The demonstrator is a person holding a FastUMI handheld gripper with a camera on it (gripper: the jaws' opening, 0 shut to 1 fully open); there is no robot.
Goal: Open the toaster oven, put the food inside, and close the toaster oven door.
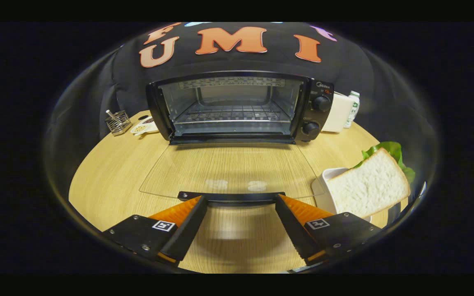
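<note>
The black toaster oven (237,107) stands at the back of the wooden table, its cavity and wire rack (231,113) exposed. Its glass door (228,168) lies folded down flat toward me, the black handle (231,196) right at my fingertips. My gripper (239,199) is open, its orange-and-black fingers (187,213) spread either side of the handle's middle with nothing between them. A sandwich of white bread and green lettuce (368,185) rests on a white dish (327,181) just right of the door, beside the right finger.
A wire basket (117,122) and a small white dish (144,125) sit left of the oven. A white box (338,113) and a small bottle (353,107) stand to its right. Bare wooden table (109,176) lies left of the open door.
</note>
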